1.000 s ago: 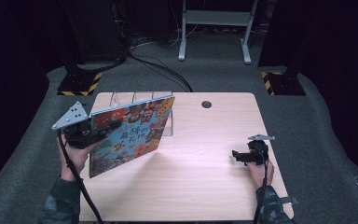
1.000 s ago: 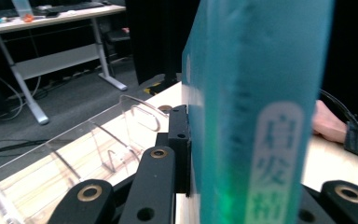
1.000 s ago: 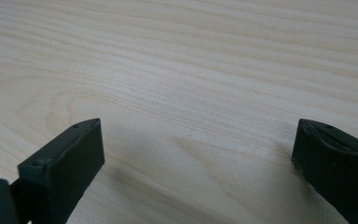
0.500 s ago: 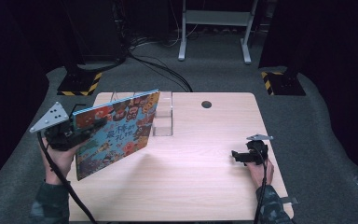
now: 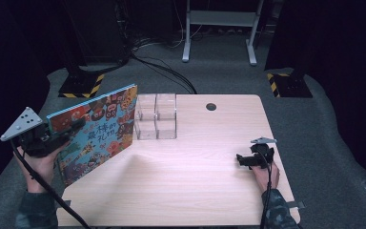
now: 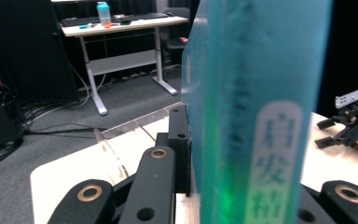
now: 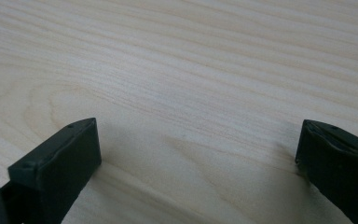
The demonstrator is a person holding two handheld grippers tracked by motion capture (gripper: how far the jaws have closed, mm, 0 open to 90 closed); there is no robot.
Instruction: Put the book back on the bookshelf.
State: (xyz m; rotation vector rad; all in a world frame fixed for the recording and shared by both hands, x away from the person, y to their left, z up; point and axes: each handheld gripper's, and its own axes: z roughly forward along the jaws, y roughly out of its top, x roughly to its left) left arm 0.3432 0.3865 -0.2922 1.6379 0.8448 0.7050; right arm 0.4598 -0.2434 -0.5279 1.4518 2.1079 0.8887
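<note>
Right gripper (image 5: 243, 159) just sits on the desk (image 5: 195, 181) with its jaws spread wide, nothing in them. Left gripper (image 5: 59, 133) pinches the colourful book (image 5: 97, 129) upright at the desk's left edge, beside the clear organizer (image 5: 156, 117) behind.

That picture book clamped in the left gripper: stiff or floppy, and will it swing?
Probably stiff: the picture book stays flat though the left gripper clamps it only near one edge. It may pivot or slip, since most of the cover overhangs the jaws and looks glossy. The spine looks thick, so likely fairly heavy for its size.
</note>
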